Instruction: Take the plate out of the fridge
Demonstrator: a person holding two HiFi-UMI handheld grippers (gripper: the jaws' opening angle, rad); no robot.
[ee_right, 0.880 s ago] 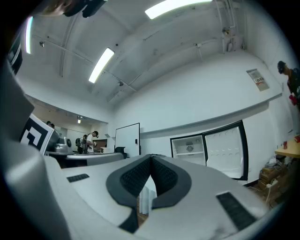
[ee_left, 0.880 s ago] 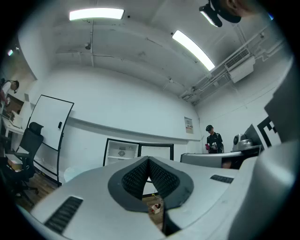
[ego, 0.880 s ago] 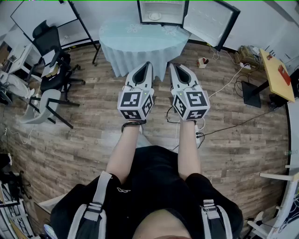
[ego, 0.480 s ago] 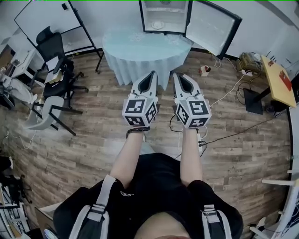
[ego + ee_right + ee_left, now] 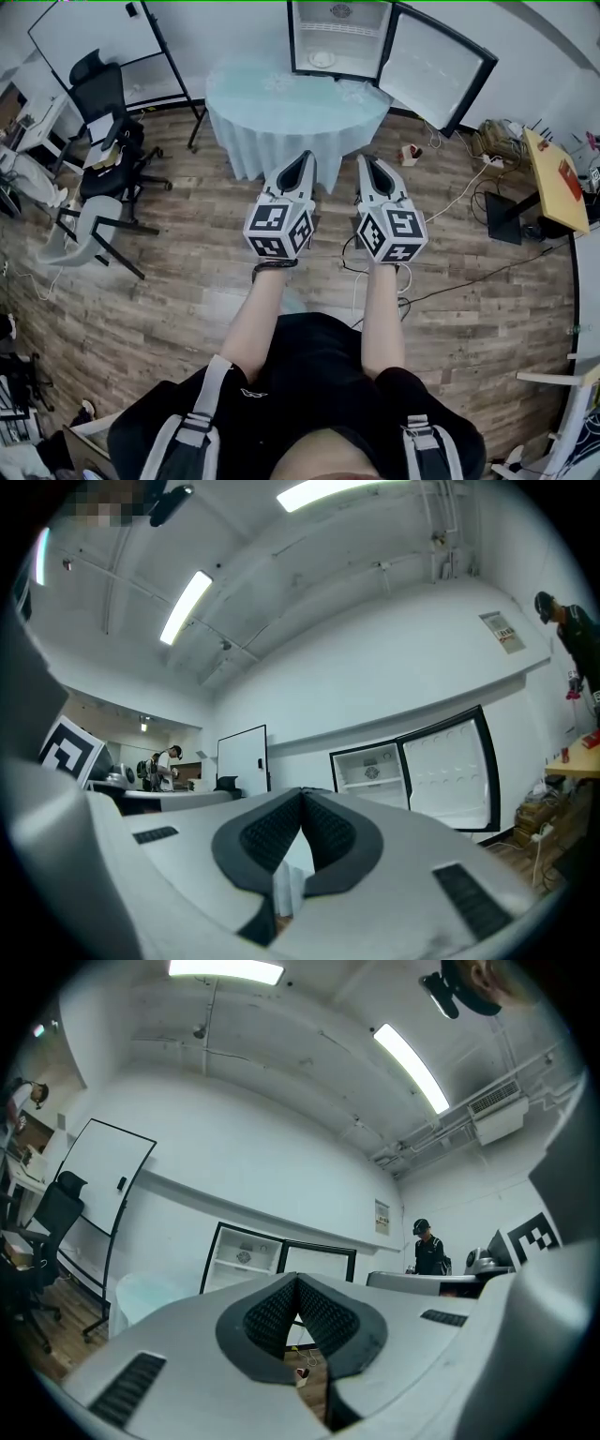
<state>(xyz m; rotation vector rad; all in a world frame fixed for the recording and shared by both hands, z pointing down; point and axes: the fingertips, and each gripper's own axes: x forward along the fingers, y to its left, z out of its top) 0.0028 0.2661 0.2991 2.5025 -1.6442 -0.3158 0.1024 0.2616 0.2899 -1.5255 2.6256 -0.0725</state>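
Note:
A small fridge (image 5: 337, 37) stands open at the far side of the room, its door (image 5: 436, 70) swung to the right. A white plate (image 5: 322, 58) lies on a shelf inside it. In front of the fridge is a round table (image 5: 295, 108) with a pale blue cloth. My left gripper (image 5: 302, 159) and right gripper (image 5: 367, 161) are held side by side above the wood floor, short of the table, both shut and holding nothing. In the left gripper view the shut left gripper (image 5: 297, 1279) points toward the fridge (image 5: 242, 1260). The right gripper (image 5: 302, 792) is likewise shut, with the fridge (image 5: 370, 771) ahead.
Black office chairs (image 5: 103, 94) and a whiteboard (image 5: 89, 37) stand at the left, a white chair (image 5: 89, 225) nearer. A yellow table (image 5: 553, 164) and floor cables (image 5: 441, 202) are at the right. A person (image 5: 429, 1251) stands off to the right.
The view has moved forward: the fridge and table now sit lower and larger in the head view. Both grippers stayed shut, side by side, and shifted slightly right.

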